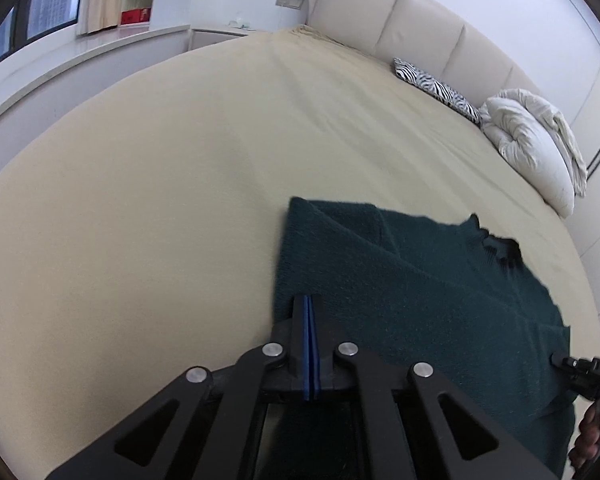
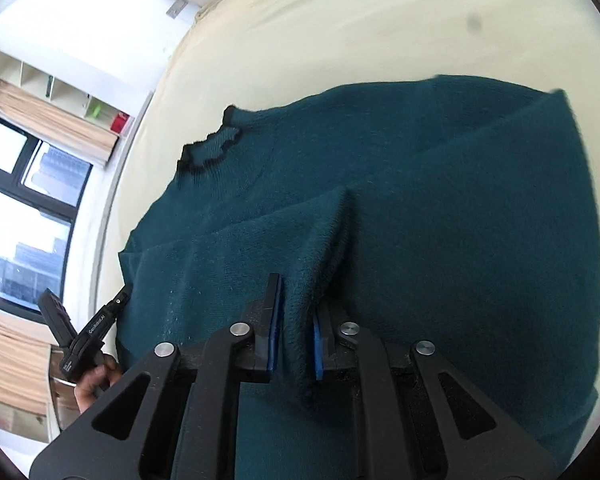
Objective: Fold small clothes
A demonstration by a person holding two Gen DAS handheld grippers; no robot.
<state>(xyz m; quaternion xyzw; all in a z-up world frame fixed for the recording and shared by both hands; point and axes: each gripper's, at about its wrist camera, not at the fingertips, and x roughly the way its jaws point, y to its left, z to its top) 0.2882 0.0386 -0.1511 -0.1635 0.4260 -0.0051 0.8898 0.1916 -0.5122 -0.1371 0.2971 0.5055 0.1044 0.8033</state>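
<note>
Right gripper (image 2: 294, 320): I'm pinching a raised fold of the teal sweater (image 2: 440, 208).
Left gripper (image 1: 308, 308): I'm seeing pads pressed together; cloth between them, unclear.
Bed (image 1: 140, 168): carrying the sweater.

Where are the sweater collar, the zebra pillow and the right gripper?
sweater collar (image 2: 214, 151), right wrist view, on the dark ribbed neck trim.
zebra pillow (image 1: 436, 87), left wrist view, on its striped top face.
right gripper (image 2: 294, 320), right wrist view, midway between fingertips, on the pinched fold.

R gripper (image 2: 294, 316) pinches ridge of teal sweater (image 2: 440, 200) on bed (image 2: 340, 20).
</note>
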